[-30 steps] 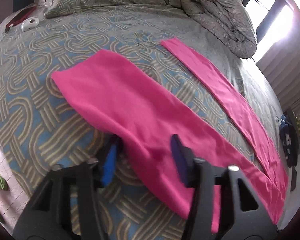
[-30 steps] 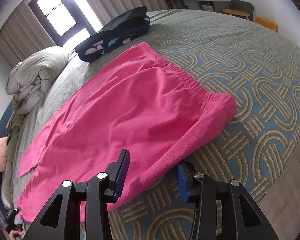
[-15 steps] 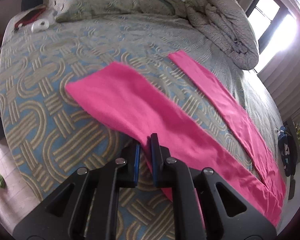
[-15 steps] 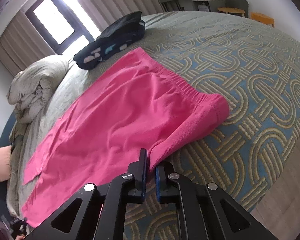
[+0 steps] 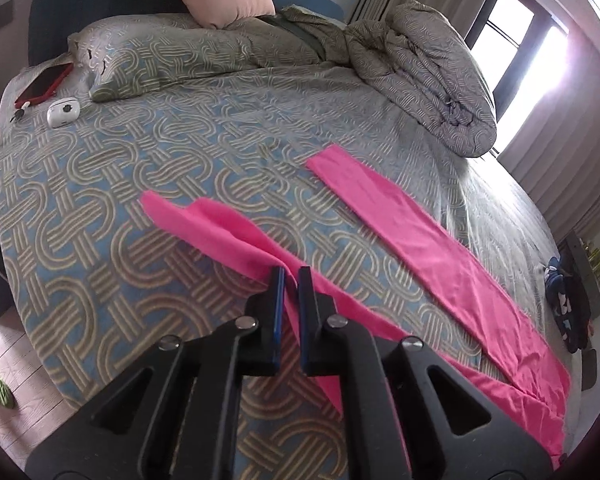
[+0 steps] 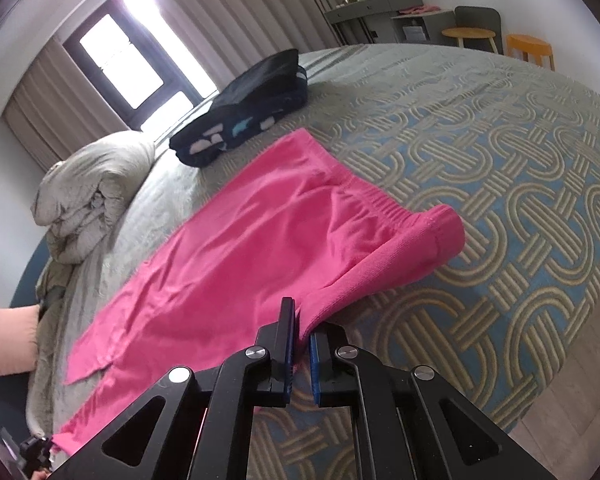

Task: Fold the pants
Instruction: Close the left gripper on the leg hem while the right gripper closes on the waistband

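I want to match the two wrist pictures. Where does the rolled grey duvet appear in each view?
Left wrist view: the rolled grey duvet lies upper right, below the window.
Right wrist view: it is at the left edge, mid-height, also below the window.
Shared landmark: the pink pants on the bed.

The right hand-held gripper (image 6: 301, 334) pinches the pink pants' (image 6: 236, 256) near edge above the patterned bedspread (image 6: 500, 152).
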Demonstrator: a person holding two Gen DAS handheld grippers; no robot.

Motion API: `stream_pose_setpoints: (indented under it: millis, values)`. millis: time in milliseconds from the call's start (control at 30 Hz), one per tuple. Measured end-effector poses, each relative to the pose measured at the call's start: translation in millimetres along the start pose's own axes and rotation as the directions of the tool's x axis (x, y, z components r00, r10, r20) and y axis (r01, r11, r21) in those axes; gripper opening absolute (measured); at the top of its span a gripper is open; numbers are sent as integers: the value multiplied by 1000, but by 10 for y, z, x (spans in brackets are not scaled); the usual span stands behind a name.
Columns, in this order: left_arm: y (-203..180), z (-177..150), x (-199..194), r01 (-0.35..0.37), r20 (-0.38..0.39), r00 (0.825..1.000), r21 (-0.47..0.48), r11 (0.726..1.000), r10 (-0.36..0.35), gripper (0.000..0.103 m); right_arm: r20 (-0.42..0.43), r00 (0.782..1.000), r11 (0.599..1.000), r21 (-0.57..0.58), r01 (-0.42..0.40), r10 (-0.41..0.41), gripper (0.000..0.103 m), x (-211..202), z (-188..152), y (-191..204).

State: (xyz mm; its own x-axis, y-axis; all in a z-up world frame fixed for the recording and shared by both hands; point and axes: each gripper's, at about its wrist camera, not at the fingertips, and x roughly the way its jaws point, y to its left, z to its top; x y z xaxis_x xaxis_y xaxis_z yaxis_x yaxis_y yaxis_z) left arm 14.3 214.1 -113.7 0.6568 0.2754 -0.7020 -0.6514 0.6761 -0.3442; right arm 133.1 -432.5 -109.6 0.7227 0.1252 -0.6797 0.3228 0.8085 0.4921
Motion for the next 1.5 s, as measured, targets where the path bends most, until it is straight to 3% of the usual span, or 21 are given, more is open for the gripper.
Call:
stream_pose_setpoints:
  millis: [100, 167, 233, 267, 400, 467, 533, 700, 767, 800, 867, 900, 933, 967, 1000, 1100, 1500]
  values:
    - [68, -27, 31, -13, -30, 999, -13, 1000, 13, 7, 2, 1000, 1000, -17, 2, -2, 5, -6, 26, 58]
    - [184, -98, 40, -38, -68, 997, -42, 998, 35, 16, -26, 1000, 1000, -13, 5, -6, 6, 30, 13, 42]
    - [263, -199, 34, -73, -105, 992, -49, 996, 68, 58, -49, 999, 1000, 4, 15, -14, 8, 55, -28, -17]
    - [308, -257, 17, -83, -117, 990, -57, 995, 76, 65, -65, 998, 1000, 7, 23, -23, 9, 70, -50, -48]
    - [408, -501, 18, -67, -191, 980, -71, 995, 52, 69, -114, 993, 997, 77, 29, -21, 16, 118, -152, -287]
    - [358, -541, 4, -72, -174, 983, -43, 996, 63, 71, -121, 993, 991, 129, 23, -7, 24, 137, -180, -414]
    - [295, -536, 46, -47, -177, 983, -48, 998, 38, 72, -120, 993, 986, 164, -1, 21, 24, 157, -180, -484]
    - [74, -468, 230, -31, -164, 986, -16, 999, 28, 72, -95, 995, 986, 165, -20, 36, 37, 162, -123, -473]
    - [24, -429, 290, -25, -155, 988, -15, 1000, 23, 72, -90, 995, 985, 172, -20, 36, 38, 180, -100, -467]
    - [-4, -400, 329, -26, -154, 988, -13, 1000, 24, 65, -86, 996, 983, 180, -23, 39, 38, 189, -89, -479]
    - [-12, -371, 368, -27, -148, 989, -16, 999, 25, 44, -79, 996, 980, 195, -26, 42, 38, 209, -63, -498]
    - [-2, -354, 394, -26, -152, 988, -21, 999, 23, 24, -77, 996, 980, 199, -28, 44, 38, 220, -47, -511]
    - [12, -350, 416, -19, -161, 987, -28, 999, 14, 12, -76, 996, 979, 202, -30, 47, 37, 230, -29, -526]
    - [36, -353, 423, -16, -166, 986, -39, 999, 9, 11, -74, 996, 979, 204, -25, 41, 30, 237, -18, -533]
    - [70, -353, 424, -11, -163, 987, -53, 999, 2, 8, -73, 997, 979, 204, -15, 31, 17, 238, -10, -541]
    - [88, -353, 386, -10, -148, 989, -53, 999, 2, 6, -50, 998, 977, 212, -18, 30, 8, 213, -2, -561]
    - [-137, -156, 146, 31, -67, 997, 42, 999, -28, 5, 33, 998, 990, 133, -48, 44, 4, -15, 120, -322]
